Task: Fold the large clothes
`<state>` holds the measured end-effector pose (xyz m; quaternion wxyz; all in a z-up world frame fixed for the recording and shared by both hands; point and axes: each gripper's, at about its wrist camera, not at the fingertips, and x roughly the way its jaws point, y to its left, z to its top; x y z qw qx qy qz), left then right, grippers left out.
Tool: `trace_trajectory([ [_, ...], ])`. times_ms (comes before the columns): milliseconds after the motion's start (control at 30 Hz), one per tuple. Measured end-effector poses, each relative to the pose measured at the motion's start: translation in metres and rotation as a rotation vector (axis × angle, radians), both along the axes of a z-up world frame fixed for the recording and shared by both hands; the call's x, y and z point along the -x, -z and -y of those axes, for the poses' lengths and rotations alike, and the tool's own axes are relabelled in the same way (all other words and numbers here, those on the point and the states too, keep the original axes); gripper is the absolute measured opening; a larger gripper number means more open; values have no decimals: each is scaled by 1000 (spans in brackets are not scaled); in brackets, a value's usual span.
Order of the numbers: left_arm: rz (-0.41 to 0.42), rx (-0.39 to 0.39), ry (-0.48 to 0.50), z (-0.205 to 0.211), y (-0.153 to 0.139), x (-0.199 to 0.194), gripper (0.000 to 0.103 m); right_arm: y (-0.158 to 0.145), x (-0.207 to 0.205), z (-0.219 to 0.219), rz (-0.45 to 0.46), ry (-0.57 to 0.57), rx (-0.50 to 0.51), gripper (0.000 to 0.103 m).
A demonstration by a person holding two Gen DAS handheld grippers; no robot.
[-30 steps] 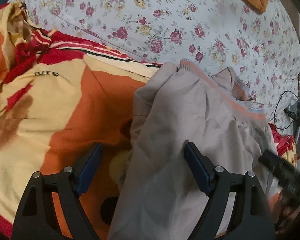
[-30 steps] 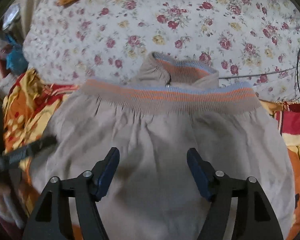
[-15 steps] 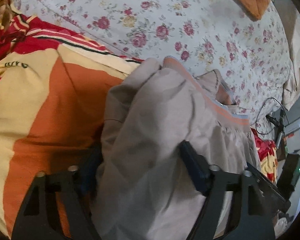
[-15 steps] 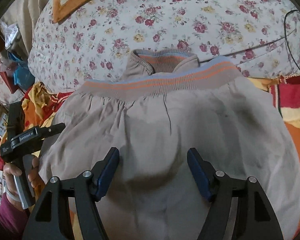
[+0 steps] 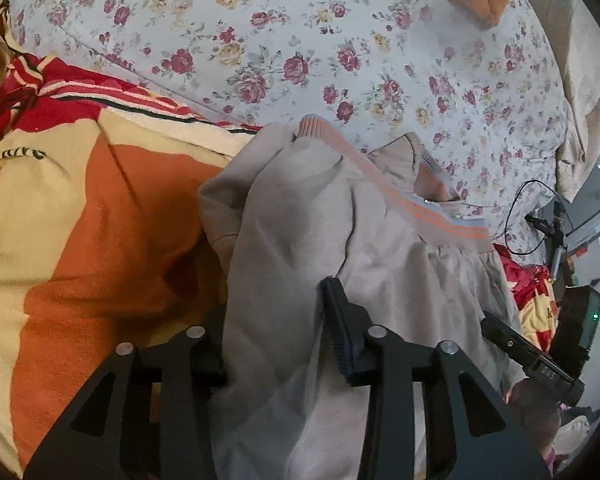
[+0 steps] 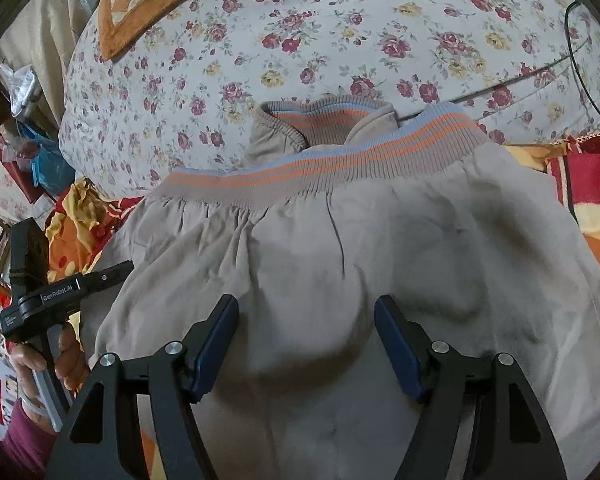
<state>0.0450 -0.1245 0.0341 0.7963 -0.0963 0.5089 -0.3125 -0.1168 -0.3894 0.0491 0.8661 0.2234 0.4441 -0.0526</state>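
A beige jacket (image 6: 380, 248) with an orange-and-blue striped ribbed hem (image 6: 340, 160) lies folded on the bed. It also shows in the left wrist view (image 5: 300, 240). My left gripper (image 5: 275, 320) has its jaws narrowed around the jacket's left edge; cloth fills the gap and hides the left finger. My right gripper (image 6: 306, 344) is open, its blue pads (image 6: 215, 340) wide apart over the jacket's middle, cloth bulging between them.
An orange, yellow and red blanket (image 5: 79, 220) lies under the jacket. A floral sheet (image 6: 340, 40) covers the bed behind. An orange cushion (image 6: 139, 4) sits far back. A black cable (image 5: 516, 216) runs at the bed's right side. Clutter stands beside the bed (image 6: 19, 120).
My left gripper's jaws have closed in on the jacket's left edge. The right gripper stayed open and drew slightly closer over the jacket.
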Motion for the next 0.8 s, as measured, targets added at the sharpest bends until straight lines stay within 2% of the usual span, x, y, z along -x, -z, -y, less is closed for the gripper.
trace_trajectory([
  [367, -20, -13, -29, -3, 5, -2, 54, -1, -1, 0, 12, 3, 2, 72],
  [500, -32, -13, -36, -3, 8, -3, 66, -4, -1, -2, 22, -3, 9, 71],
  [533, -41, -8, -29, -2, 9, -4, 71, -5, -2, -4, 20, -14, 19, 65],
  [567, -47, -6, -19, -1, 11, -3, 71, -7, -2, -6, 22, -25, 36, 54],
  [633, -34, -15, 0, 2, 10, 1, 71, -12, -3, -14, 30, -50, 88, 46],
  [667, -29, -22, 30, 6, 9, 3, 68, -14, -4, -17, 37, -60, 100, 45],
  [733, -11, -18, 58, 11, 5, 9, 41, -17, -7, -19, 52, -78, 102, 45],
  [767, 2, -16, 66, 14, 1, 12, 35, -18, -8, -20, 54, -81, 103, 45],
  [800, 12, -17, 68, 14, -1, 14, 25, -16, -10, -20, 51, -85, 105, 45],
])
